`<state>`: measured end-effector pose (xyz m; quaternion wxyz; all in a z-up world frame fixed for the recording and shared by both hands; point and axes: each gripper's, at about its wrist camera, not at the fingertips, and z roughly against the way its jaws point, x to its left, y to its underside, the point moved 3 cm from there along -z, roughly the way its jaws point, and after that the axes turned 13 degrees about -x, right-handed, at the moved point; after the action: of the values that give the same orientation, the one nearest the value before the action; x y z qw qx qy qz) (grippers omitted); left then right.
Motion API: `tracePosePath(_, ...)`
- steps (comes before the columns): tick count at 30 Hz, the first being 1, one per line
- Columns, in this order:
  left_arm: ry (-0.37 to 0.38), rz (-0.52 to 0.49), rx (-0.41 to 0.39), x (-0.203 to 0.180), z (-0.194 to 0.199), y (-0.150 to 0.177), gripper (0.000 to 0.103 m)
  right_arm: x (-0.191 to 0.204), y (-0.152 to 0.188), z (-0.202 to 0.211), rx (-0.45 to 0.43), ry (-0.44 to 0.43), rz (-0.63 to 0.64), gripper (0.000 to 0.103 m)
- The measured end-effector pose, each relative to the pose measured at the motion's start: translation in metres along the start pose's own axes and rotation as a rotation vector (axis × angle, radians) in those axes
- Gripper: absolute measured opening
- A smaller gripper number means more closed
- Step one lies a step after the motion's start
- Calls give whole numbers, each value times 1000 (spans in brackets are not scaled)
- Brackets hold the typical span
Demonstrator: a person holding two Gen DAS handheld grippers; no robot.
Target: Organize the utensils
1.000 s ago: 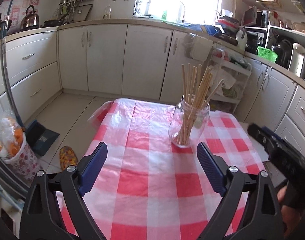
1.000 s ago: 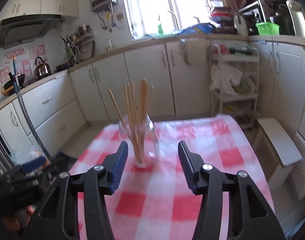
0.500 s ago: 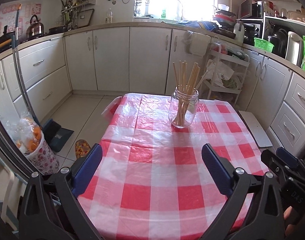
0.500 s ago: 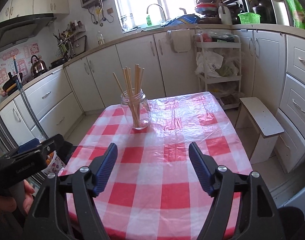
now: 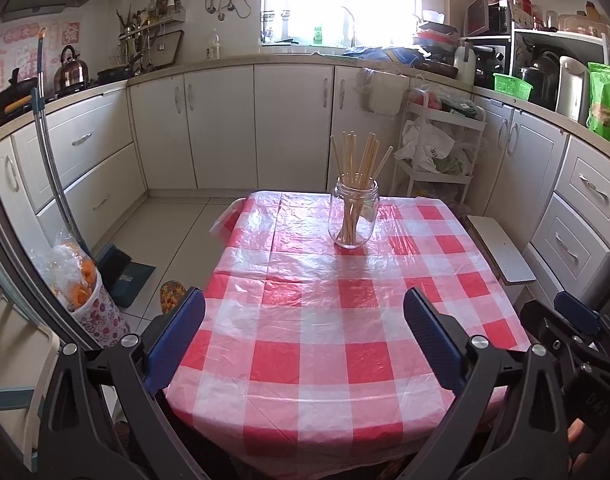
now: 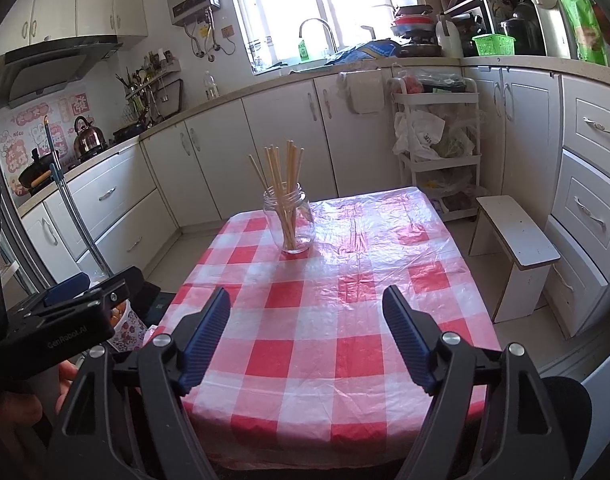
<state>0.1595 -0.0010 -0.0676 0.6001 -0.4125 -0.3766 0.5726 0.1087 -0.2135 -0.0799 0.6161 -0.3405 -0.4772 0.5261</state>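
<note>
Left tool (image 5: 304, 330): wide apart, nothing between its blue pads, low in the frame over the near edge of the worktop (image 5: 289, 364).
Right tool (image 6: 307, 320): jaws had just been opening, and there they were, spread and empty, low centre of the right wrist view.
Chopsticks (image 5: 359, 184): a bundle of pale wooden sticks stood in the glass jar (image 5: 355, 216), at centre frame in the left wrist view, toward the far end of the worktop.
Jar: upright on the checked cloth, mouth up, well apart from both tools.
Long axis: the sticks ran nearly vertical, bottoms gathered on the jar floor, tops fanning out above the rim; one or two leaned toward the right of the frame.
Loose utensils: none showed on the cloth in either view.
Step in hand: by my reading, both tools were clear of the jar with the sticks already gathered, so the task looked close to finished.
Doing it well: keep the tools high and away from the fanned tops, since a brush there could tip the jar; any nudge should go low on the glass.
Risk: the plastic cloth looked slick and wrinkled, so the jar could slide if bumped.
</note>
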Motion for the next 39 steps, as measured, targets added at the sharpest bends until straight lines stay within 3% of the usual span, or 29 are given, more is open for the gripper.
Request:
tracePosePath(11,-43,13,60,0,66,-7,96,21,-12,66,1,-9,-10,87)
tracePosePath(18,-37,34,11,-2,108,-13,96,39,-3,96,10,-27,20,90)
tracePosePath(27,-58,17,67,0,121,8,96,39,-2,108,6,2,35,92)
tracePosePath(39,-55,39,85,5,123,17,96,37,5,104,72,31,33,95)
